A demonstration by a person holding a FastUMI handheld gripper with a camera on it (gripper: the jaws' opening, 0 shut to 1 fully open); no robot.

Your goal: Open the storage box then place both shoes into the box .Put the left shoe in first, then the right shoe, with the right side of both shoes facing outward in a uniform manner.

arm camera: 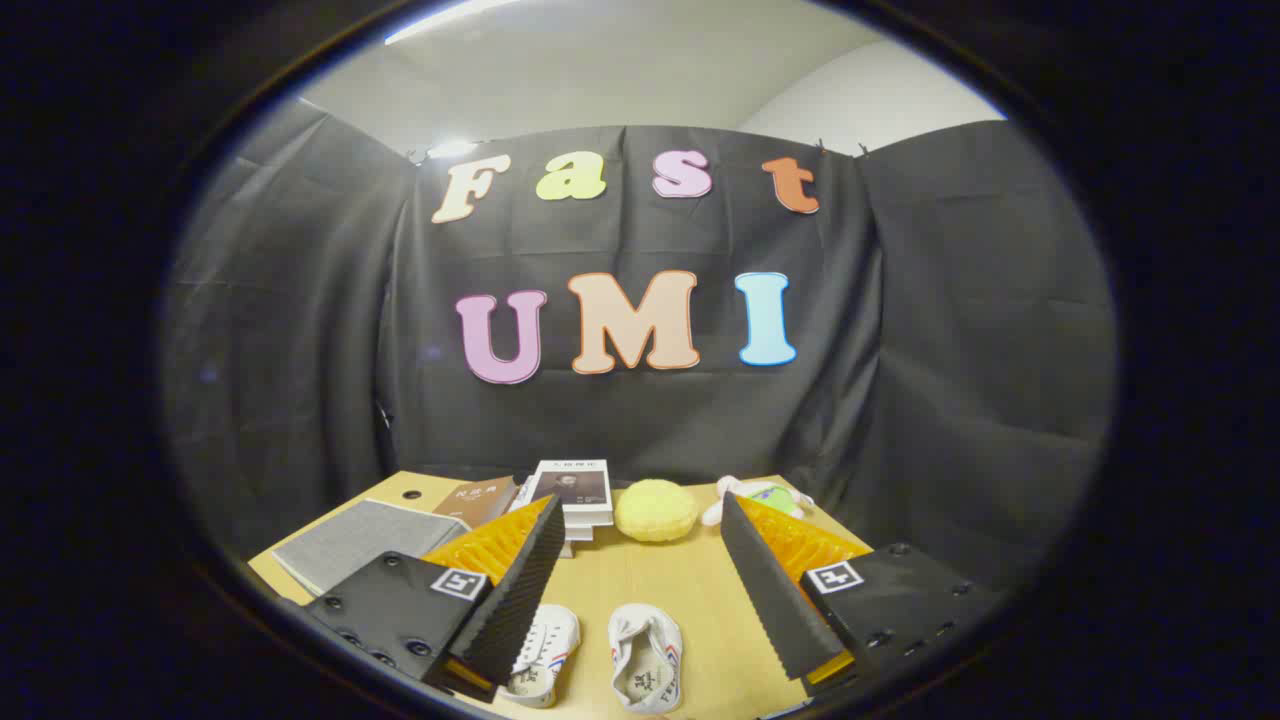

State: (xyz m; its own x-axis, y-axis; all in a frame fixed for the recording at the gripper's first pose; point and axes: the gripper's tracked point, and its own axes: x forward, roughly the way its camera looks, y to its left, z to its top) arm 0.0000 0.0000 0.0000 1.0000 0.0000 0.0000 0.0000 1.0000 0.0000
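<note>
Fingers first: our gripper (pixel 640 585) is spread wide and holding nothing, hovering above the tabletop (pixel 700 580). Down low between the fingers we've got the two shoes (pixel 600 655), white sneakers side by side, not touching the fingers. We're seeing them from a high angle, and their long axes seem to run roughly along our line of sight, but we can't tell which one is the left from here. Now the part that matters: the task starts with opening the storage box, and the likeliest candidate we can spot is the flat grey thing (pixel 365 540) off to the left beyond the left finger, well apart from the shoes. Honestly can't say for sure it's the box, or what's in it. So our guess is the next move swings left and forward, away from the shoes. Further back sit some books (pixel 575 495), a yellow cushion (pixel 656 510) and a plush toy (pixel 760 497), all out of the way.
</note>
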